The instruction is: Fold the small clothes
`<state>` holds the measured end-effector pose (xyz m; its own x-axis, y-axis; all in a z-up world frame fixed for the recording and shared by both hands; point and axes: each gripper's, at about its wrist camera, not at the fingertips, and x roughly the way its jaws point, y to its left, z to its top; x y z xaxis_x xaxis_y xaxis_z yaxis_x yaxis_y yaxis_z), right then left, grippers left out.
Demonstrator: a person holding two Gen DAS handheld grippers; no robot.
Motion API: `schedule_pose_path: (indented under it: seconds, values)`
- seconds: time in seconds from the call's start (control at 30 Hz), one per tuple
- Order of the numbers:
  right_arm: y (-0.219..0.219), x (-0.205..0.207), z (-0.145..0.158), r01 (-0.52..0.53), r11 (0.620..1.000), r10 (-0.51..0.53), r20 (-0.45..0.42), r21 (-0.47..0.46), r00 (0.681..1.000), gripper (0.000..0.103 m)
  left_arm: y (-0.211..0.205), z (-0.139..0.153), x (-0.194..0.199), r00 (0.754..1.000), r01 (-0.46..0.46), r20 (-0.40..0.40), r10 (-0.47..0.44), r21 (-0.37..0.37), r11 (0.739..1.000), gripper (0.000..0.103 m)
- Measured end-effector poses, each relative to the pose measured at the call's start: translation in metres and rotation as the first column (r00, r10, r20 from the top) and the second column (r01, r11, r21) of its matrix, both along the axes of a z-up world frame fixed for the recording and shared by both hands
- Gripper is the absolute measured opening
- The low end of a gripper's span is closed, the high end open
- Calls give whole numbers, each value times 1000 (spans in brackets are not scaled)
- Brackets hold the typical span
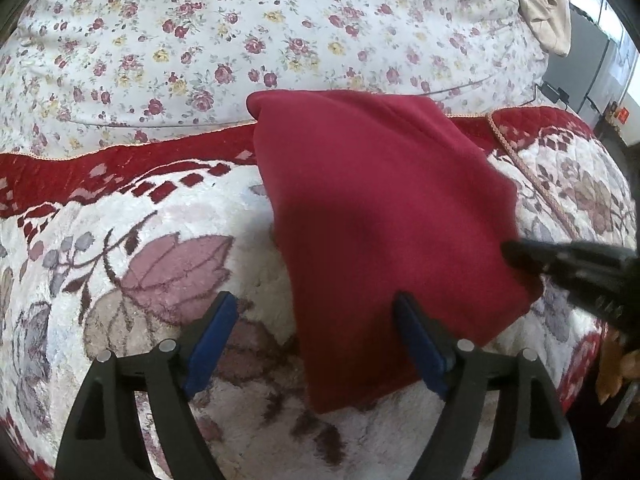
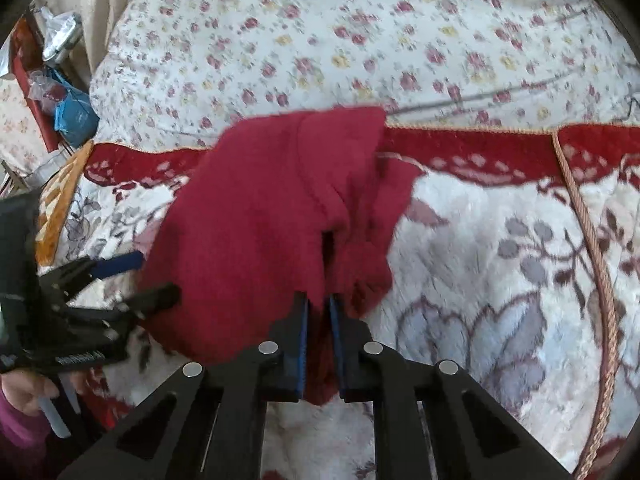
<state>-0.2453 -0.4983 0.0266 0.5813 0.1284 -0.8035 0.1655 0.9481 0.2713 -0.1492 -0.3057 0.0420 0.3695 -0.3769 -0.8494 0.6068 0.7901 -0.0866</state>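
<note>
A dark red garment [image 1: 380, 208] lies partly folded on a plush white blanket with a leaf pattern [image 1: 132, 264]. My left gripper [image 1: 314, 298] stands open over the garment's near left edge. Its right blue pad [image 1: 420, 344] rests on the cloth and its left pad [image 1: 212, 344] is over bare blanket. In the right wrist view, my right gripper [image 2: 318, 300] is shut on a bunched fold of the red garment [image 2: 248, 216], and cloth shows between its blue pads. From the left side of that view, the left gripper [image 2: 158, 274] reaches to the garment's edge.
A white sheet with small roses [image 1: 240, 40] covers the bed beyond the blanket's red border [image 1: 120, 164]. A beige cloth [image 1: 540, 4] hangs at the far right. A braided cord trim [image 2: 596, 240] crosses the blanket. Bags and foil [image 2: 64, 76] sit off the bed's left. A hand [image 2: 24, 396] holds the left gripper.
</note>
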Motion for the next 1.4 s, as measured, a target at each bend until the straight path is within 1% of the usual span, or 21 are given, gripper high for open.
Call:
schedule_pose_path:
  seconds: [0.1,0.13,0.17,0.23,0.33,0.4,0.43,0.47,0.5,0.6,0.73,0.83,0.93,1.0,1.03,1.07,1.13,1.2,1.27,1.33,1.4]
  values:
    - [-4,-3,9,10,999,-11,26,50,1000,17,2,1,-1,1000,-4,6,4,2,1000,81]
    - [-9,-4,14,26,995,-30,40,92,999,31,2,1,-1,1000,-7,7,7,1,1000,81]
    - [-17,-7,21,59,988,-69,64,143,996,54,3,1,0,1000,-11,7,11,-2,1000,82]
    - [-26,-5,29,121,979,-139,108,161,984,73,3,1,2,1000,-19,3,19,-5,1000,84]
    - [-31,19,30,162,976,-179,113,145,977,73,0,-2,5,1000,-29,-9,29,-11,1000,84]
    - [-32,43,21,157,978,-169,81,134,982,73,-1,-3,6,1000,-30,-10,30,-14,999,85]
    - [-32,60,11,158,982,-163,49,103,985,70,-1,-3,6,1000,-29,-9,29,-13,999,86]
    - [-33,70,3,152,985,-155,30,83,987,54,-2,-4,6,1000,-29,-8,29,-12,1000,86]
    - [-32,74,-2,141,987,-144,23,83,989,45,-2,-4,7,1000,-29,-10,29,-12,999,86]
    - [-30,61,-4,151,985,-156,67,80,986,34,0,-5,10,999,-31,-25,31,-18,999,89]
    - [-23,45,-4,154,986,-158,76,57,984,28,0,-7,14,999,-35,-34,35,-19,999,90]
    - [-16,39,10,135,991,-136,87,23,987,24,0,-5,13,999,-37,-31,37,-23,999,90]
    - [-13,42,5,131,991,-131,71,4,989,24,0,-4,11,999,-37,-19,37,-19,999,90]
    - [-16,41,2,148,988,-150,67,34,986,29,1,-5,11,999,-41,-23,41,-19,999,90]
    - [-21,37,4,169,983,-174,69,74,982,39,2,-5,10,999,-42,-22,42,-20,999,90]
    - [-24,36,5,182,978,-189,69,100,980,54,2,-4,10,999,-43,-17,43,-20,999,90]
    - [-26,32,12,203,974,-212,87,104,973,62,3,-2,10,999,-45,-12,45,-23,999,90]
    - [-26,36,22,221,973,-226,103,61,969,62,2,-2,11,999,-52,-15,51,-26,998,90]
    - [-26,46,26,222,974,-226,111,49,968,63,1,-2,12,998,-56,-18,55,-29,998,90]
    - [-28,61,21,219,974,-224,89,57,971,63,0,-3,13,998,-54,-16,54,-26,998,90]
    - [-36,78,4,229,968,-233,33,103,972,61,1,-3,13,998,-53,-18,53,-27,998,90]
